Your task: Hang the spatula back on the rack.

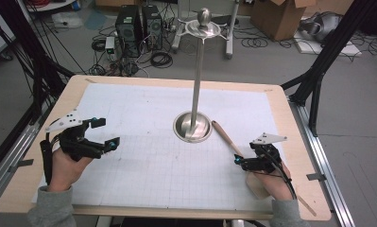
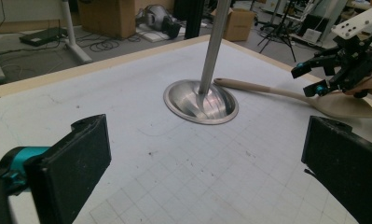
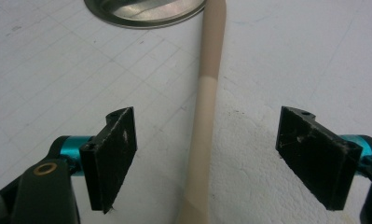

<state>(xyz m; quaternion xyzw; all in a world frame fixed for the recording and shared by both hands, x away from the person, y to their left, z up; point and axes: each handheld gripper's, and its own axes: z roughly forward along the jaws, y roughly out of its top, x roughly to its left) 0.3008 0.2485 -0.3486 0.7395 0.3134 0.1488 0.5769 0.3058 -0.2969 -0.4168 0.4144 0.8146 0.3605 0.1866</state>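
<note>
High view: we see the wooden spatula (image 1: 226, 137) flat on the tabletop (image 1: 143, 165), handle tip just beside the metal stand (image 1: 192, 126). The right hand-held gripper (image 1: 239, 161) sits over its handle, likely lining up a pick. The left hand-held gripper (image 1: 106, 132) idles apart.

Left gripper view: own jaws wide, nothing between them; the spatula blade (image 2: 347, 105) lies under the right hand-held gripper (image 2: 309, 79).

Right gripper view: jaws spread, straddling the handle (image 3: 204, 130) without touching, so we judge the grasp not yet made.
</note>
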